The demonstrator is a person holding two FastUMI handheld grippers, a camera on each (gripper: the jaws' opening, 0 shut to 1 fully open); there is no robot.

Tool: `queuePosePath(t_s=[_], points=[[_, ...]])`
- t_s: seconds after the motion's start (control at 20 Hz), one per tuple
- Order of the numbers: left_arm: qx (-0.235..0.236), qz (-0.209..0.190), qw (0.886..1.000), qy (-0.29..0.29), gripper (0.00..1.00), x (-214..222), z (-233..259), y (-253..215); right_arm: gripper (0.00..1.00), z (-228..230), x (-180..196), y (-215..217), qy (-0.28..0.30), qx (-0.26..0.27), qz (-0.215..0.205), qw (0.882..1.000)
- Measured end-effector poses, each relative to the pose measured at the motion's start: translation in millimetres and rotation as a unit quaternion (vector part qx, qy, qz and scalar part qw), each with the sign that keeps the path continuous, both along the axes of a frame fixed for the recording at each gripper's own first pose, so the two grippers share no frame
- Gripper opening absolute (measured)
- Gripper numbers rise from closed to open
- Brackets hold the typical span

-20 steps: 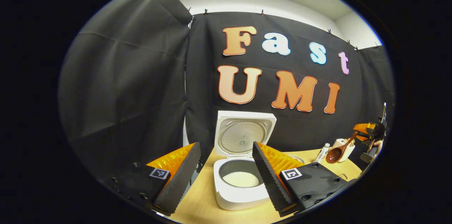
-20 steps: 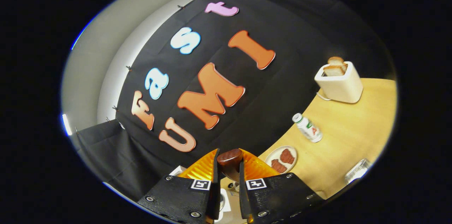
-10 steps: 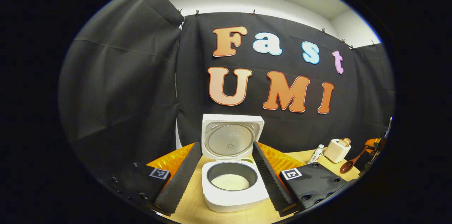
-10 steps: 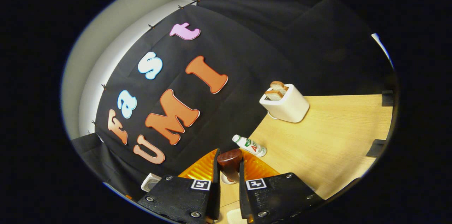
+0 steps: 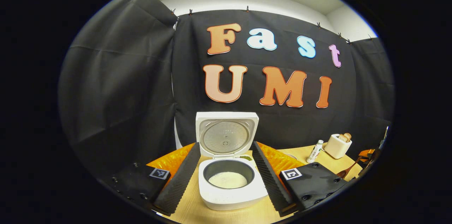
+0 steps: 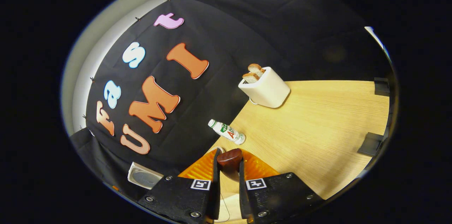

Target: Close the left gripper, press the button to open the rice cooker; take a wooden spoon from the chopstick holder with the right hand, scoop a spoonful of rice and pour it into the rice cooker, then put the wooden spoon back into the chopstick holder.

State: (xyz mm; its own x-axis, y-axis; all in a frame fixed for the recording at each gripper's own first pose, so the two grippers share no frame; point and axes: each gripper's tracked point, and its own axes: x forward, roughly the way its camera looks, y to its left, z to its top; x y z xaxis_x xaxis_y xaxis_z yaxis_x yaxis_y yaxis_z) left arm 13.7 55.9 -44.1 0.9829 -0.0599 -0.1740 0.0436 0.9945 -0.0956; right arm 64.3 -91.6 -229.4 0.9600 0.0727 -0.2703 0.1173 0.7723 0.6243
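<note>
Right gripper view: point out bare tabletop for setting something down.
Free: the broad wood table right of the toaster and bottle, out to the black clamps. Crowded: near the fingers gripping the wooden spoon.

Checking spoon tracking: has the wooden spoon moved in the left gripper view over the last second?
Yes. The wooden spoon has dropped down and right, from level with the toaster to below it.

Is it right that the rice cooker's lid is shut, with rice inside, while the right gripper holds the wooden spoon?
Not quite: the rice cooker has its lid standing open, as the left gripper view shows, with white rice in the pot. The rest holds: the right gripper is shut on the wooden spoon.
</note>
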Motion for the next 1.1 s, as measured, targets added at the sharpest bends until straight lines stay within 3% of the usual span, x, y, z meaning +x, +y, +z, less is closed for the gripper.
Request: queuePosePath(t_s=[0.45,0.6,0.7,0.75,0.9,1.1], points=[[0.013,0.006,1.0,0.007,0.99,-7.9,-1.1,-1.9,0.22,-41.9,4.7,-2.3,0.033,-0.006,0.002,0.999],[0.011,0.006,1.0,0.006,0.99,-6.0,0.0,-7.6,0.3,-38.7,7.6,-8.6,0.03,0.003,-0.007,1.0],[0.003,0.005,1.0,0.007,0.99,-5.1,-0.5,-10.6,0.45,-36.8,9.9,-17.1,0.033,0.001,-0.014,0.999],[0.0,0.006,1.0,0.009,0.99,-5.7,-0.6,-11.5,0.64,-36.0,11.7,-23.0,0.034,-0.008,-0.02,0.999],[-0.009,0.012,1.0,0.007,0.98,-4.7,4.1,-13.4,0.94,-24.9,14.7,-41.9,0.038,-0.042,-0.039,0.998],[-0.004,0.021,1.0,-0.005,0.99,2.2,26.4,-13.9,0.94,17.9,13.7,-61.3,0.021,-0.091,-0.061,0.994]])
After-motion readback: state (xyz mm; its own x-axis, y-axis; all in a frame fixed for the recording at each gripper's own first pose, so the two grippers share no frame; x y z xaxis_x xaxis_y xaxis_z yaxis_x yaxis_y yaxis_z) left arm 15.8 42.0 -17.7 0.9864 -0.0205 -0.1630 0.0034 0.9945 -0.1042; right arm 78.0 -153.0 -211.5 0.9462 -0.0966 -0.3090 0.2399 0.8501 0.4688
